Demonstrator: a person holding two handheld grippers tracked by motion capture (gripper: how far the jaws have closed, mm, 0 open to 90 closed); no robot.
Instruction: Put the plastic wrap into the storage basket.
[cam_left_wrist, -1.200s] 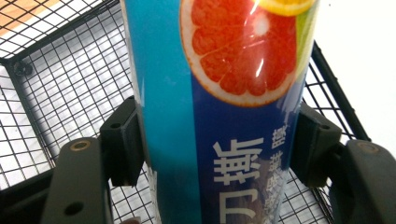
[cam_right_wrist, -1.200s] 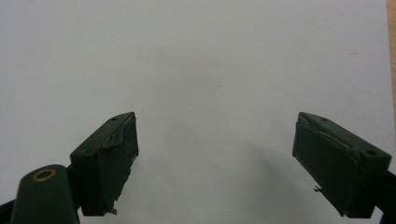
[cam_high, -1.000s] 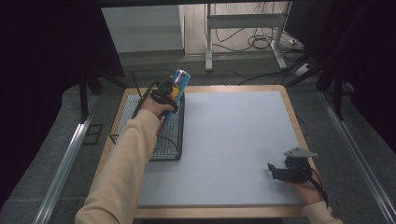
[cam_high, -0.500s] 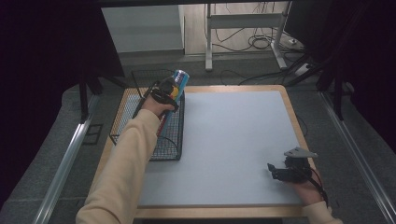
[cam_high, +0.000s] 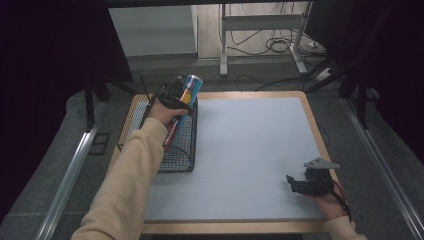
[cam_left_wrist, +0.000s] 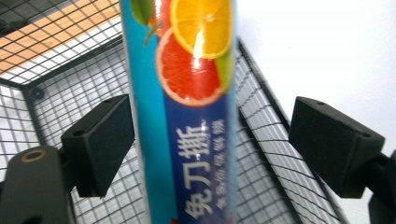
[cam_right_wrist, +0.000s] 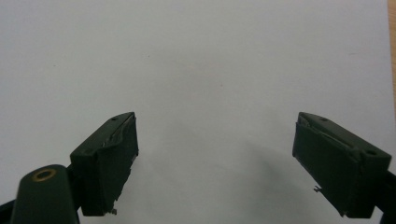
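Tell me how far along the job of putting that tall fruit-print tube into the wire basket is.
Nearly done. The tube already stands in the wire basket, leaning on its far right corner. In hand: the left gripper has just been opening its jaws; the tube is still between them, with a clear gap on the right side. Left: pulling that gripper clear. The right gripper rests open on the white table, holding nothing.

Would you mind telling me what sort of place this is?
Probably a lab or recording workspace: a bare board table ringed by black curtains, loose cables on the floor, and a metal stand behind.
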